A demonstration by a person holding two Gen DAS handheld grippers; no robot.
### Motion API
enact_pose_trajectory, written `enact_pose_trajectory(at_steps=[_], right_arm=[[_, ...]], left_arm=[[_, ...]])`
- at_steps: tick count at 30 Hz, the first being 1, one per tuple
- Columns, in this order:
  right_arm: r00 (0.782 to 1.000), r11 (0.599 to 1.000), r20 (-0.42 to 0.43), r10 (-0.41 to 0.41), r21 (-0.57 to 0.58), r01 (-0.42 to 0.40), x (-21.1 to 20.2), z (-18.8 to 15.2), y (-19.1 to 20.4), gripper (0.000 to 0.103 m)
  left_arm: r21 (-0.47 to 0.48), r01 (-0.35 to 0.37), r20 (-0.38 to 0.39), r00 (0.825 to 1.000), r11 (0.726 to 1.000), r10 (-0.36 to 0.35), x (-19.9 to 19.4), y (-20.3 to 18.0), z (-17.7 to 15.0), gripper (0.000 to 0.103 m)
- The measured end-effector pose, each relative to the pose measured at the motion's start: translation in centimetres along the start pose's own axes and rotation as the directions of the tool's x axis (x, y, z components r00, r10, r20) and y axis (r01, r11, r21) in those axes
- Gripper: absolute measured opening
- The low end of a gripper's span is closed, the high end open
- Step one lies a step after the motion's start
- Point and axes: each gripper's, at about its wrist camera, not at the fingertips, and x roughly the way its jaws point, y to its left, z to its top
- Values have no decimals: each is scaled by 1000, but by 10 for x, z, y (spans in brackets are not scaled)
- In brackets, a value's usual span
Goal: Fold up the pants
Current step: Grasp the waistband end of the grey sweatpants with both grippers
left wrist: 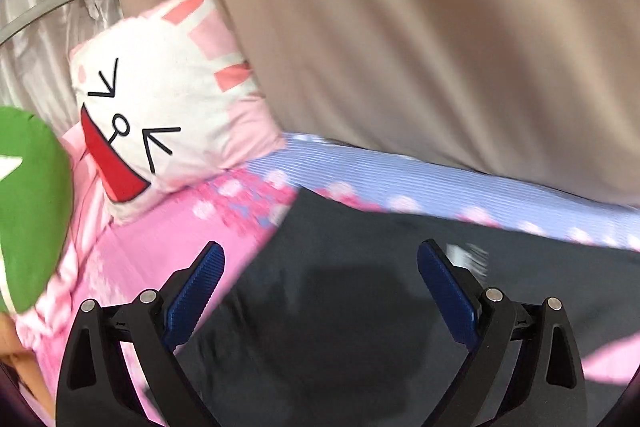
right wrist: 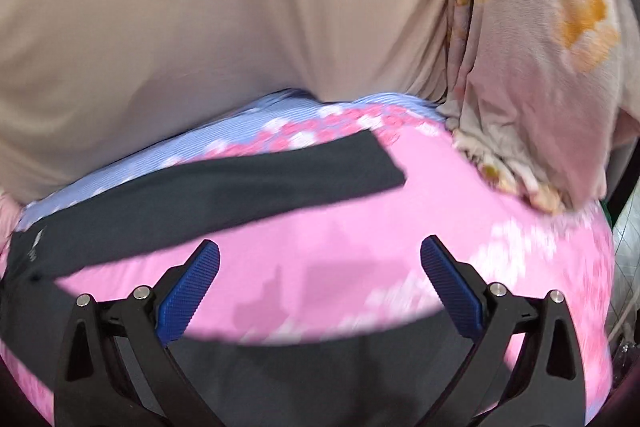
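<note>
Dark grey fabric pants (right wrist: pixel 200 195) spread flat on pink floral bedsheet (right wrist: pixel 360 247) for folding; left claw (left wrist: pixel 320 267) and right claw (right wrist: pixel 320 267) gape empty above pants.

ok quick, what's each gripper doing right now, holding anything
Left gripper: jaws open, holding nothing, over the dark pants.
Right gripper: jaws open, holding nothing, over the pink bedsheet.

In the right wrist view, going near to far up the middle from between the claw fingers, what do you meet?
Right claw, open → pink bedsheet → dark pants leg → blue striped sheet band → beige cloth.
</note>
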Motion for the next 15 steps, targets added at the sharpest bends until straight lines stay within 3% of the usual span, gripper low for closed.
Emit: enact_pose_trajectory(at_steps=[3, 6, 11, 15], right_arm=[[999, 1000, -47, -2, 15, 2, 47, 29, -19, 98], [996, 999, -89, -30, 17, 31, 92, 51, -31, 97], [989, 999, -143, -33, 20, 36, 150, 75, -30, 97], [979, 997, -189, -75, -1, 76, 183, 79, -23, 96]], left_arm=[[-5, -65, -86, 994, 998, 64, 62, 9, 21, 96], [-17, -93, -205, 975, 995, 88, 119, 15, 31, 96], [-143, -98, -322, 946, 985, 48, 172, 27, 30, 96], [-219, -45, -387, 921, 975, -44, 200, 27, 25, 96]])
